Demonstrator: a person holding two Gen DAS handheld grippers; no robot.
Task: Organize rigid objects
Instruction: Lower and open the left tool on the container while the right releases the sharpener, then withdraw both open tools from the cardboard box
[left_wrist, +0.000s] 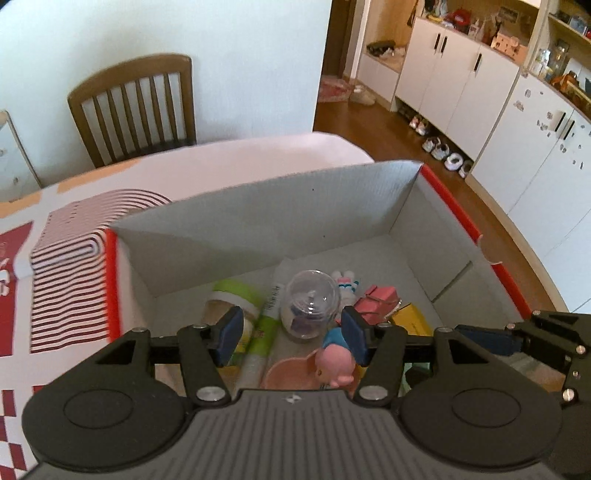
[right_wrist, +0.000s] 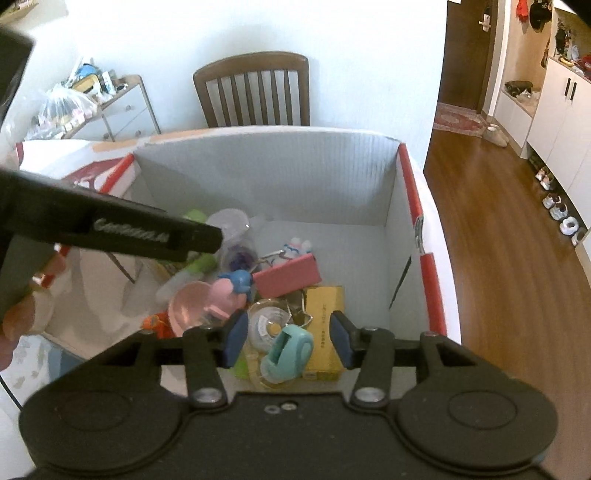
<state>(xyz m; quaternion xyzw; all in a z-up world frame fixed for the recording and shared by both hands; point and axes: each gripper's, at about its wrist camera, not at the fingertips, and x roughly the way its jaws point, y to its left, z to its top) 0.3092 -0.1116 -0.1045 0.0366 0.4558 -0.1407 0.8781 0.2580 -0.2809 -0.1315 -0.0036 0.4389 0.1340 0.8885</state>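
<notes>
Cardboard box (right_wrist: 266, 177), white inside with red rims, holds the clutter: one clear capsule (left_wrist: 309, 295), one pink figure (left_wrist: 334, 363), one pink case (right_wrist: 286, 275), one yellow carton (right_wrist: 325, 328), one teal tape dispenser (right_wrist: 290, 347). Left gripper (left_wrist: 291, 332) and right gripper (right_wrist: 290, 338) hover above, jaws apart, empty. One wooden chair (right_wrist: 255, 88) stands behind.

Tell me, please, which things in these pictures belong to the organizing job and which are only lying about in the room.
Belonging to the job:
- white cardboard box with red edges
- clear plastic capsule ball
- pink and blue toy figure
- yellow flat carton
- teal tape dispenser

Only lying about:
- brown wooden slatted chair
- white cupboards
- shoes on the floor
</notes>
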